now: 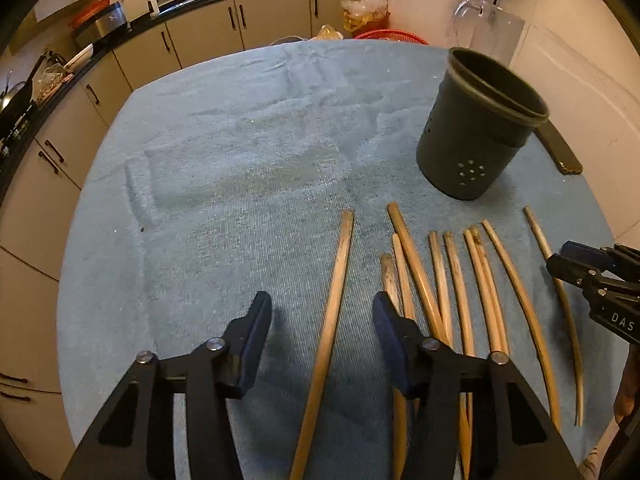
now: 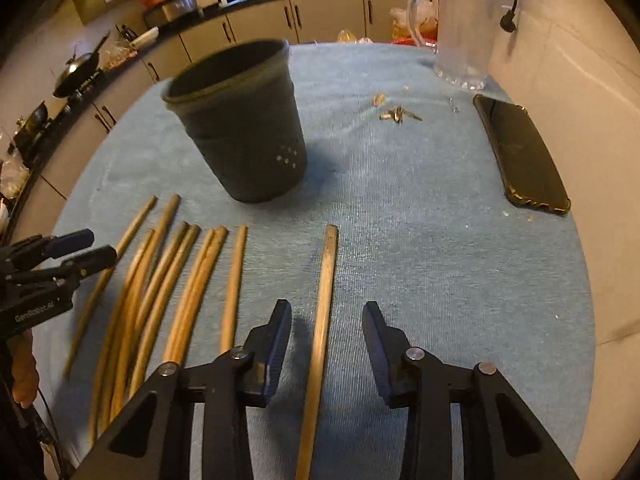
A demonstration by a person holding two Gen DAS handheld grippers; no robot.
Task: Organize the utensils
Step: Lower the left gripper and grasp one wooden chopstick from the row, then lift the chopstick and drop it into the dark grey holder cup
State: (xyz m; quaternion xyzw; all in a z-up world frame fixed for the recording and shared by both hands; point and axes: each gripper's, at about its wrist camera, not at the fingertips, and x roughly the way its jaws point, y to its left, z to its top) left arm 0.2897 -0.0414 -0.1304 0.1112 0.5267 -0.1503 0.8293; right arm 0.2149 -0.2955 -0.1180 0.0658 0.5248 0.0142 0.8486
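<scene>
I'm holding both claws apart, each straddling a chopstick so one squeeze takes it: left claw (image 1: 322, 322) around the stick (image 1: 330, 320) farthest from the holder (image 1: 478, 128), right claw (image 2: 326, 328) around the lone stick (image 2: 322, 320) just short of the holder, which is standing upright on the worktop (image 1: 240, 152).

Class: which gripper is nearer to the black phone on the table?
Right. The right gripper hovers over the rightmost chopstick, with the phone ahead to its right. The left gripper is at the row's far end.
</scene>
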